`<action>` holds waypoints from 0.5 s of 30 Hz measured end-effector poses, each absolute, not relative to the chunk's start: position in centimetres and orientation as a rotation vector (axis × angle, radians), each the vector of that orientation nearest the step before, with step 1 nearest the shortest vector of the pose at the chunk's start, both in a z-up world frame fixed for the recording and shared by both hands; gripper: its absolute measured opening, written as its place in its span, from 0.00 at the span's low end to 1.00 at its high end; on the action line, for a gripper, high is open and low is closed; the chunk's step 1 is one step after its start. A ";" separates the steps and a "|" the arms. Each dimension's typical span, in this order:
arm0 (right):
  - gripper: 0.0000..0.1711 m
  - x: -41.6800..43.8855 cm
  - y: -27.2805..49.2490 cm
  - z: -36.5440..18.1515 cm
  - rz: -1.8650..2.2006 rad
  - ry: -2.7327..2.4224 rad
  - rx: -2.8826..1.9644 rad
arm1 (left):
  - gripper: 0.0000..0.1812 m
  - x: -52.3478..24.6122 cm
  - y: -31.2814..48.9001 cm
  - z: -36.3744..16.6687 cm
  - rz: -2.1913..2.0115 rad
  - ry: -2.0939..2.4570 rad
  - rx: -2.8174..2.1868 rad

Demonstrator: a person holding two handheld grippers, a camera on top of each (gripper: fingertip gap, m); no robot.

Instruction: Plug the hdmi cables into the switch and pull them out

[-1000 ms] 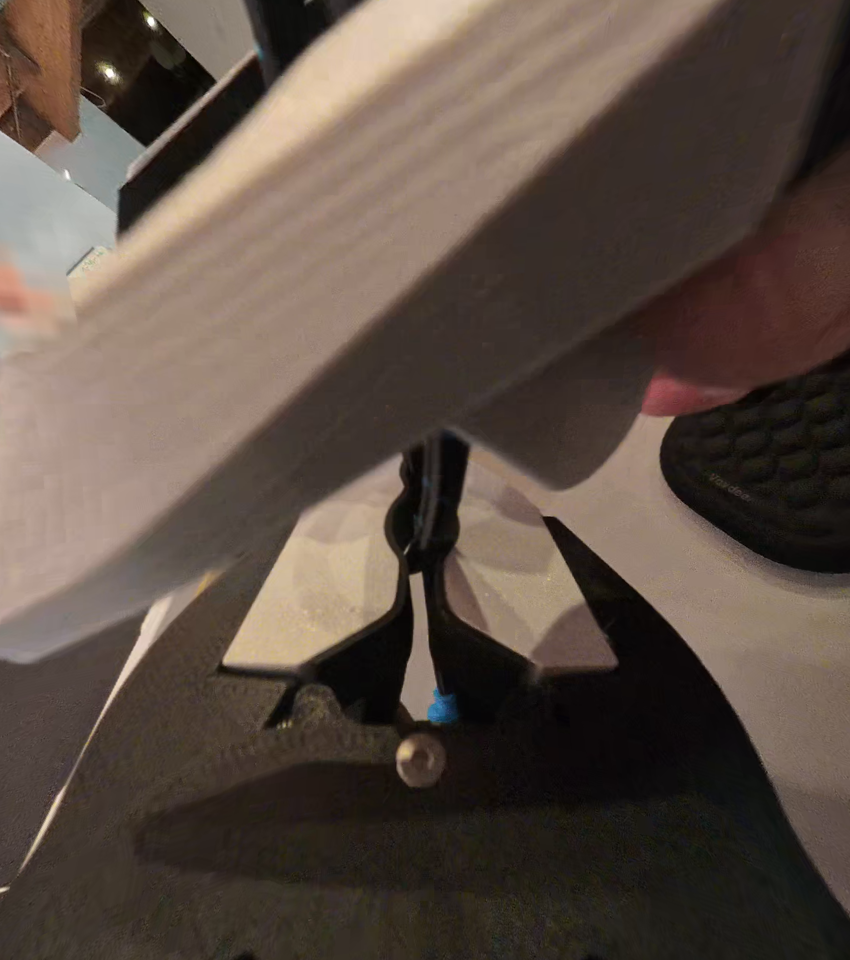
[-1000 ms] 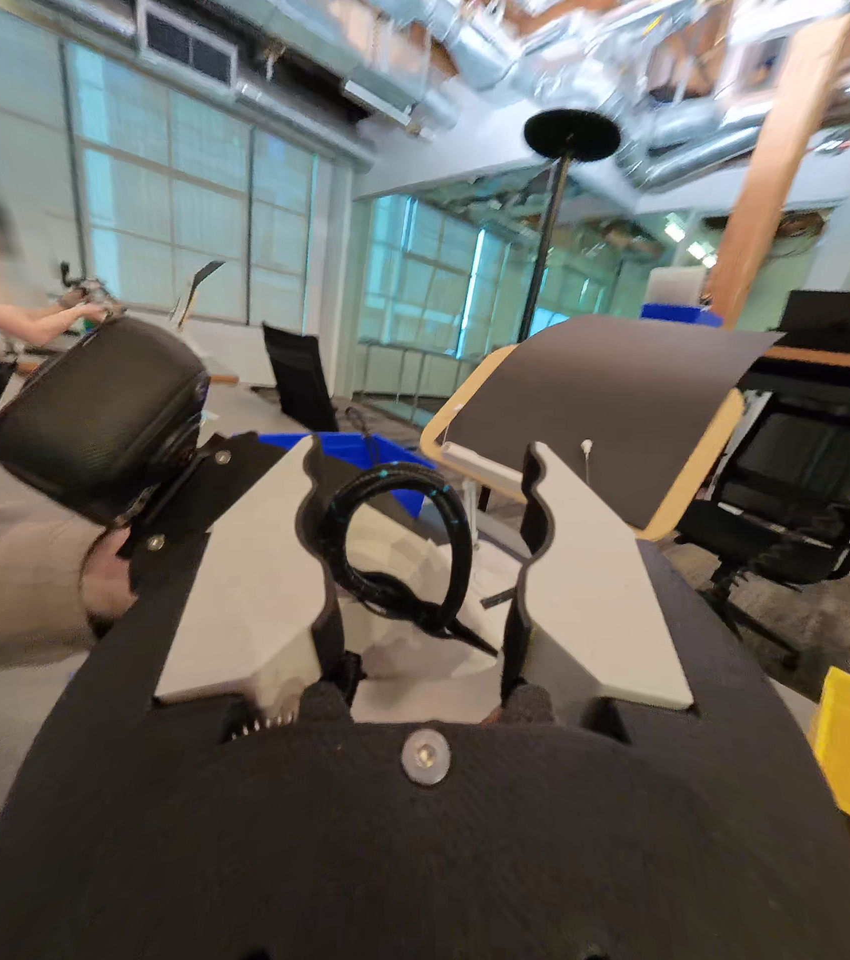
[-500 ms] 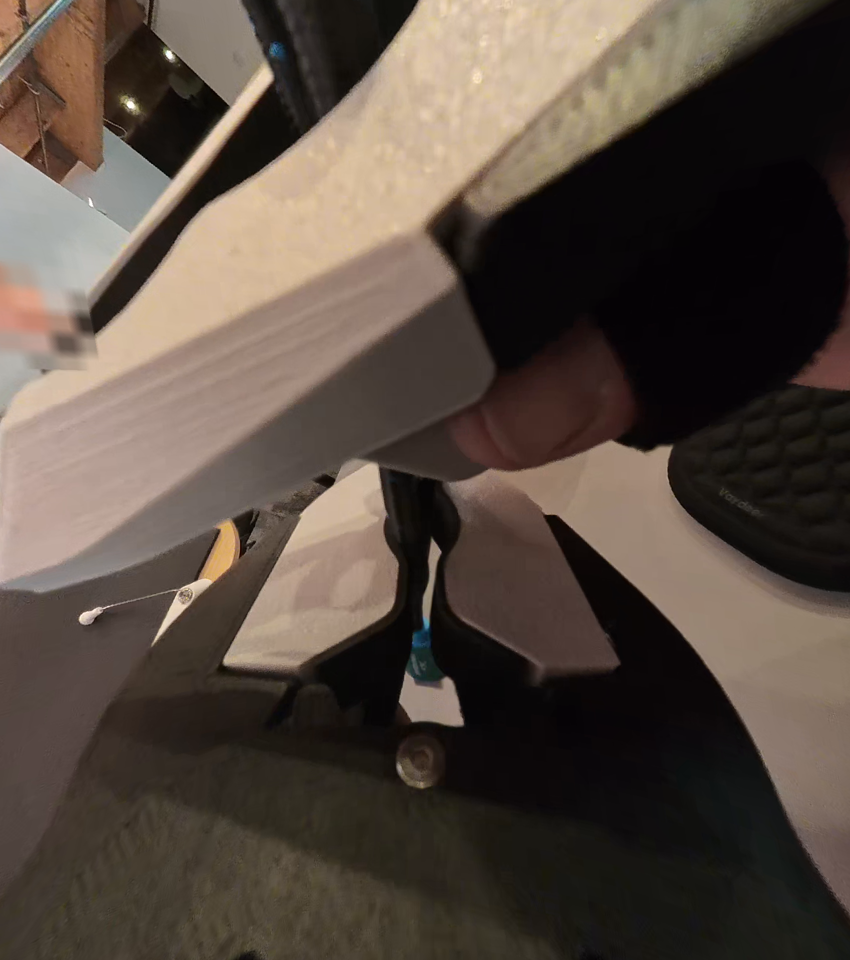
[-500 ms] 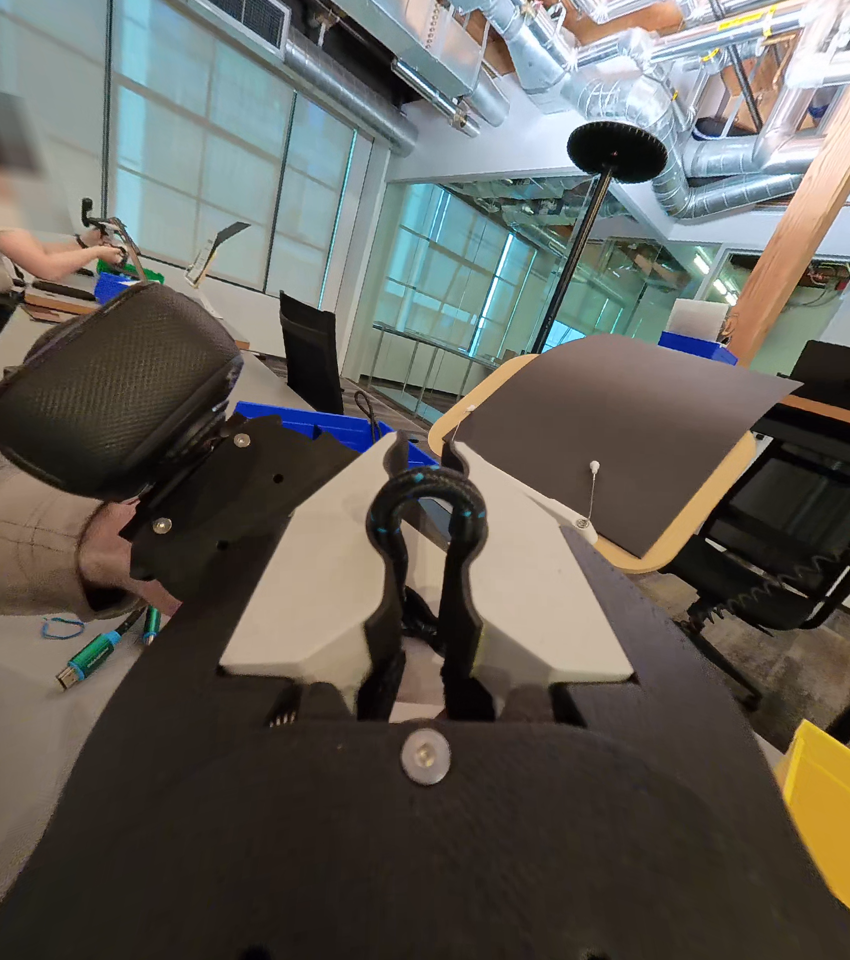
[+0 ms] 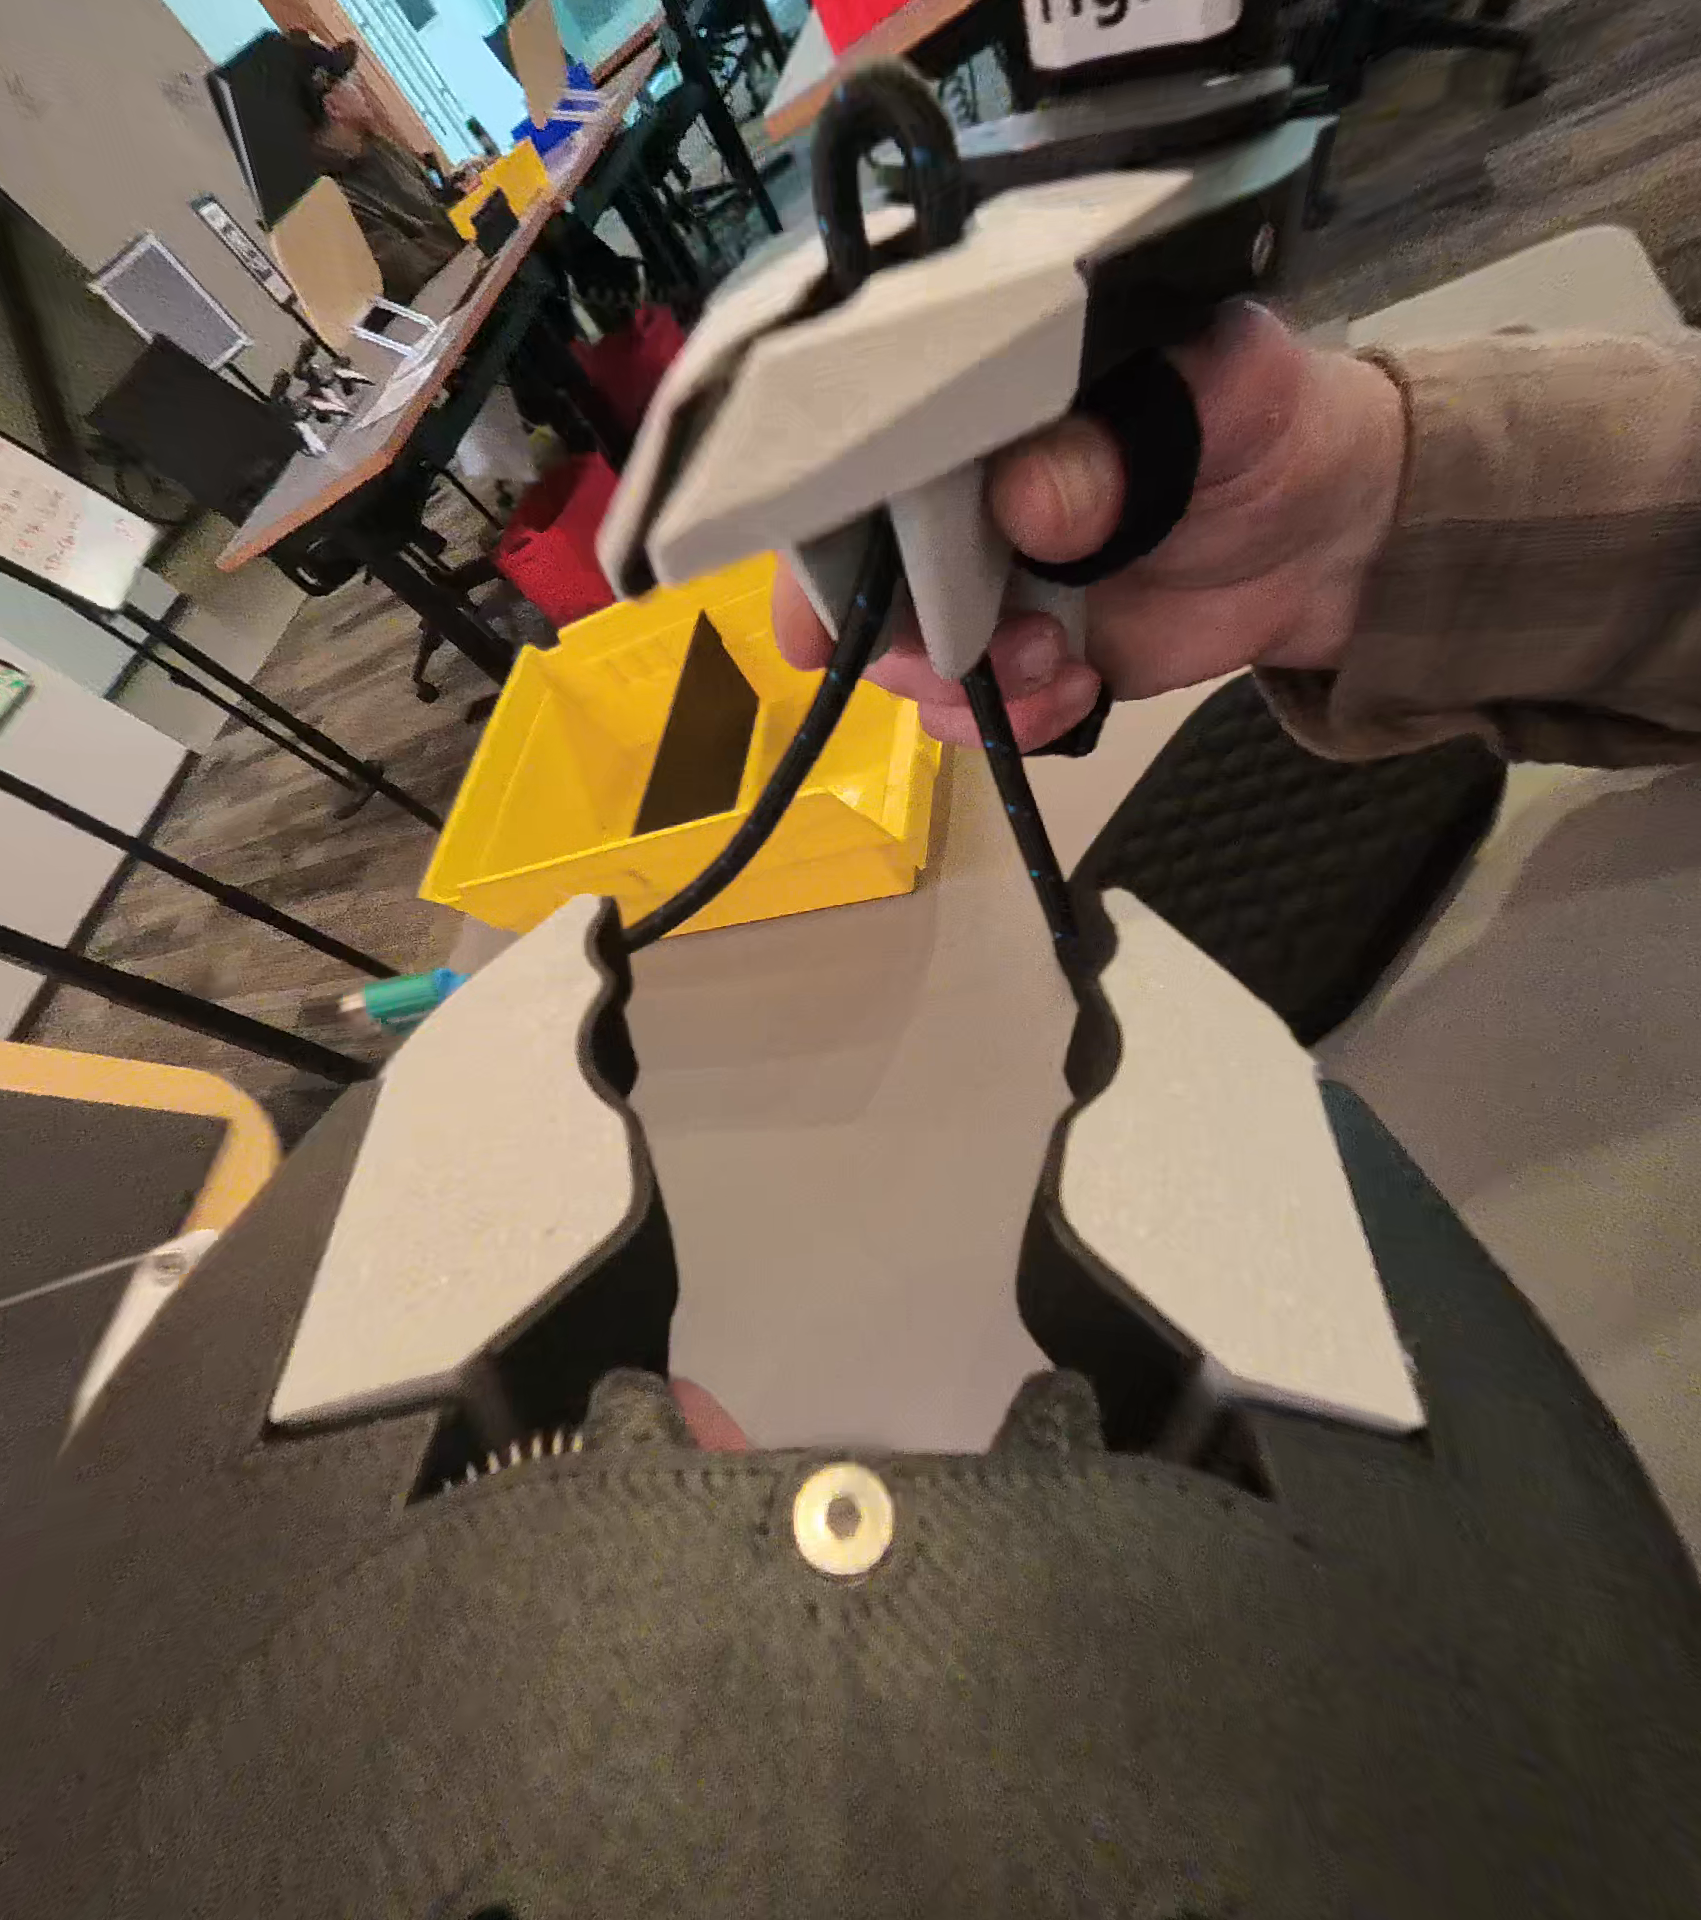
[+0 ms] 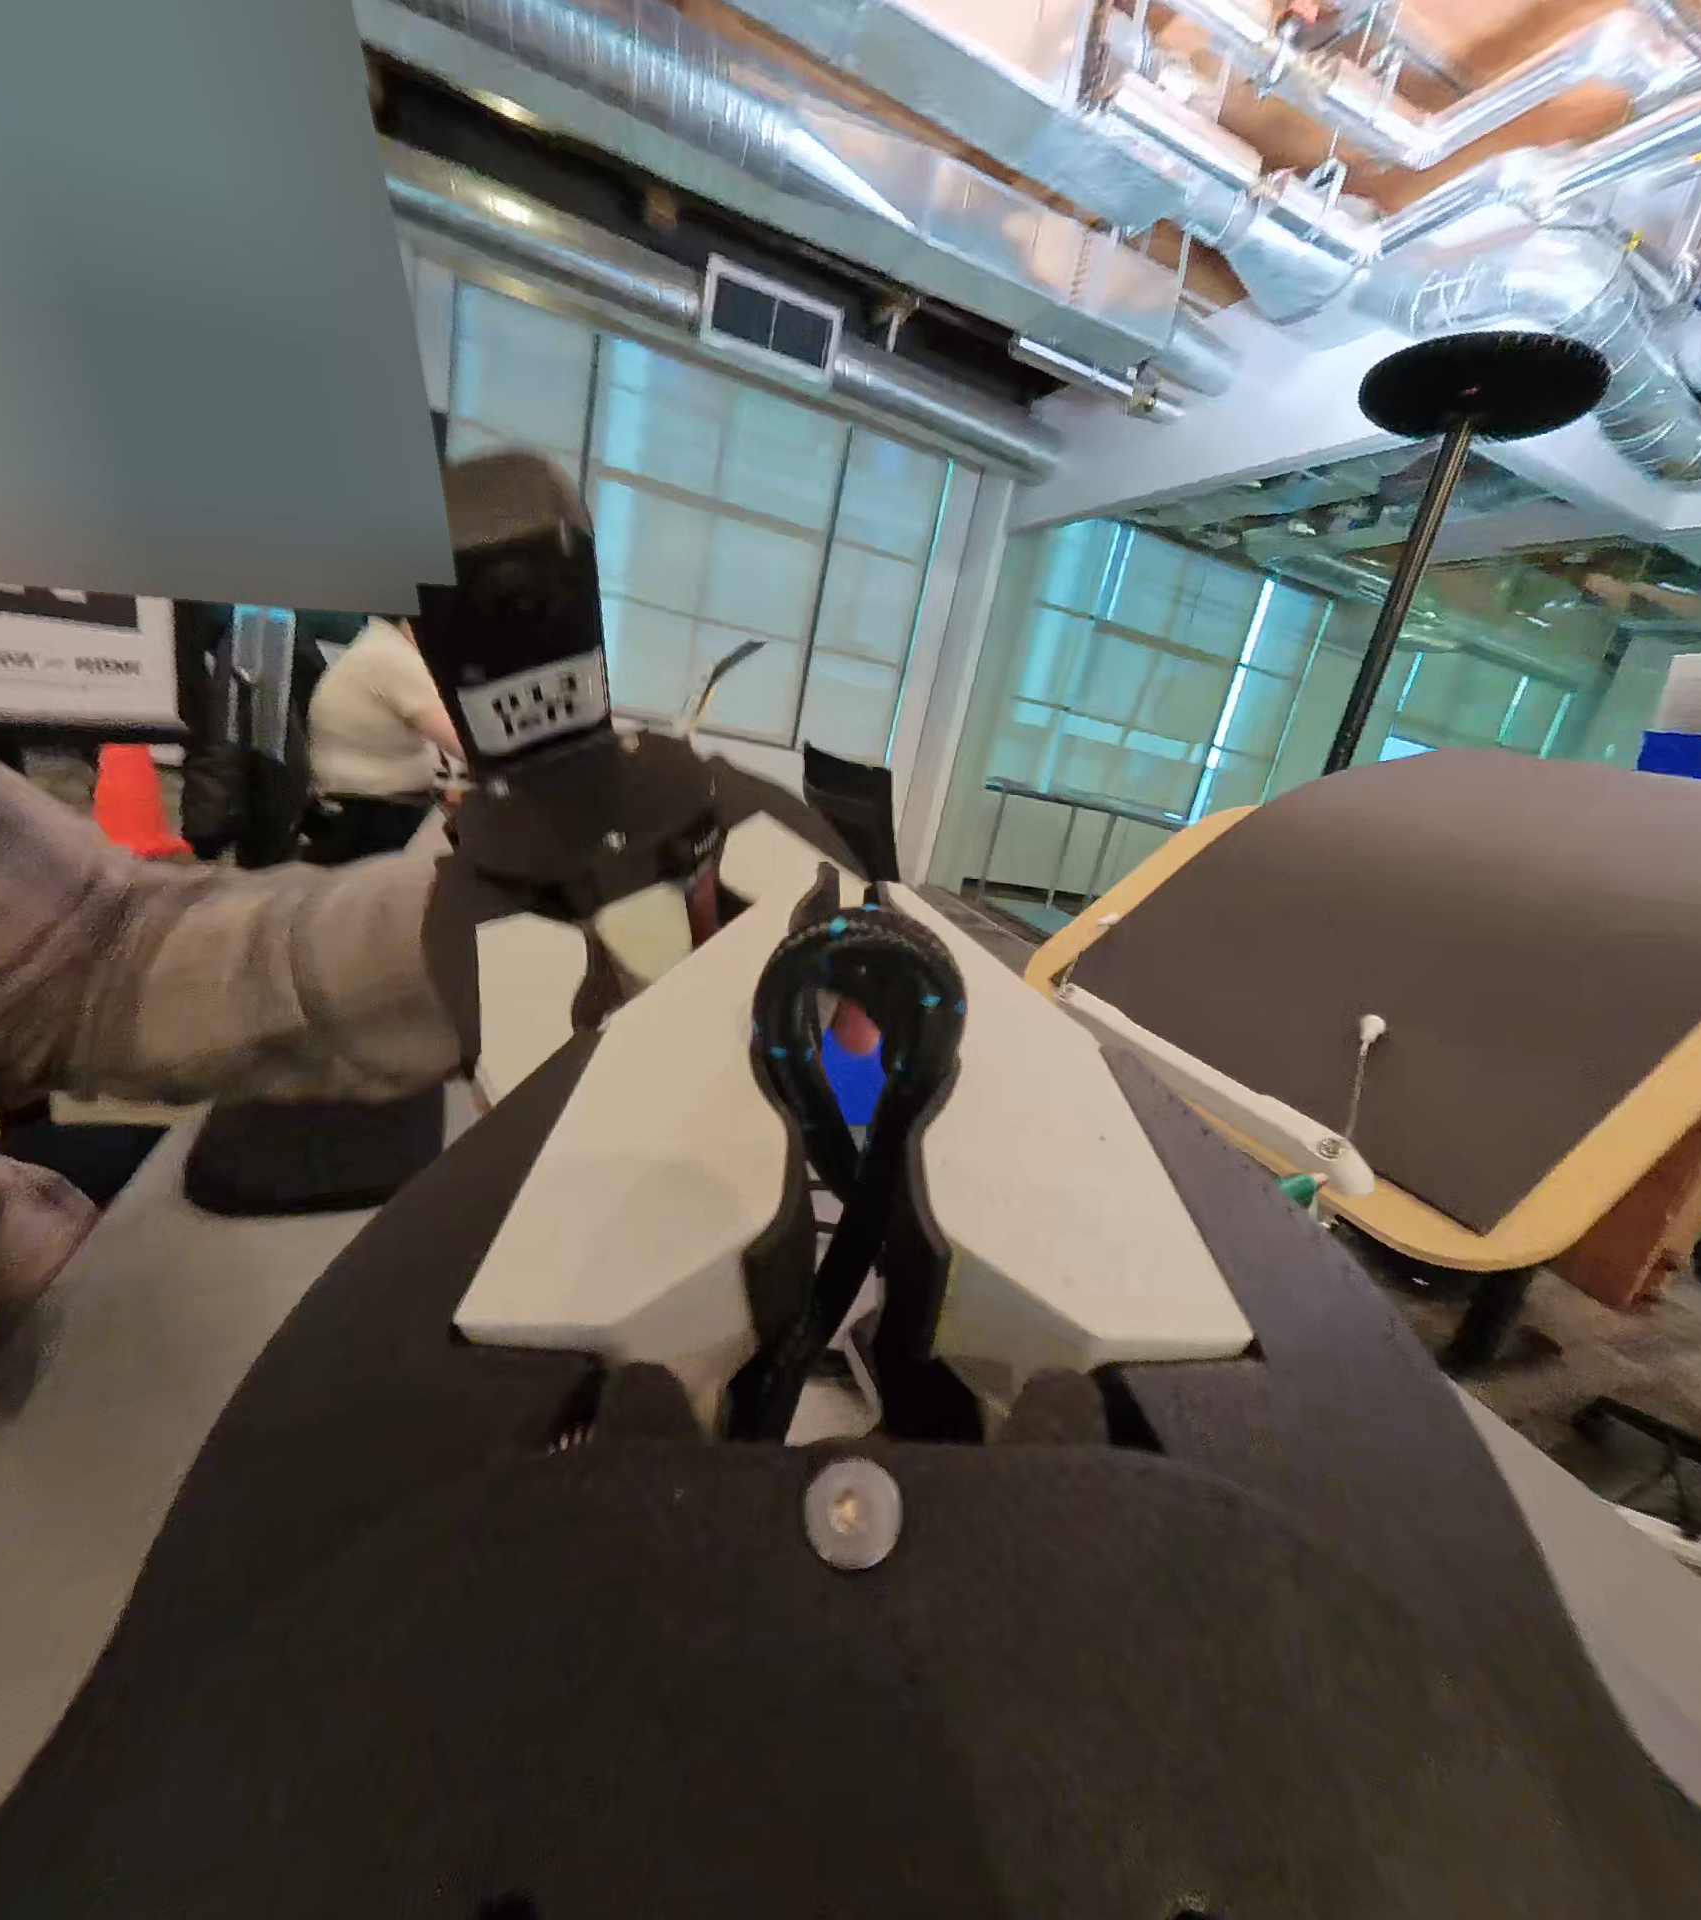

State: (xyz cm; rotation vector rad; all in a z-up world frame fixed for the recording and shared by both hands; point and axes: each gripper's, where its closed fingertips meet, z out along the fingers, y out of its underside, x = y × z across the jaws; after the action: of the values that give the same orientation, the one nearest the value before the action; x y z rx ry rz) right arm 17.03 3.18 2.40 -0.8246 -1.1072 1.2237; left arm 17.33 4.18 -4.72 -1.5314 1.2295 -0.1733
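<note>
The left gripper (image 5: 851,935) gapes wide with nothing between its fingers, while at its twelve o'clock the right gripper (image 6: 861,914) is clamped tight on a folded loop of the black, blue-flecked hdmi cable (image 6: 851,1023), whose two strands hang toward six o'clock above the white table (image 5: 1552,1195).

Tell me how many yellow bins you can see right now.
2: one yellow bin just beyond the open left gripper, one smaller yellow bin on the far desk at upper left. Others may be hidden.

R claw (image 6: 858,914) clamped on looped black cable (image 6: 856,1049); L claw (image 6: 617,914) w/ fingers apart.
</note>
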 end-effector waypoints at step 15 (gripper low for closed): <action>0.02 15.2 -0.8 3.4 1.267 -1.183 -0.726 | 0.23 21.3 6.6 -9.5 0.007 1.482 -1.427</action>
State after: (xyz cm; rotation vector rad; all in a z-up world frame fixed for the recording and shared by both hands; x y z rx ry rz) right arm 15.16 -0.83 3.43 -0.7255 -1.1829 1.2667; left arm 21.28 6.62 -9.53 -1.4269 1.4818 0.0071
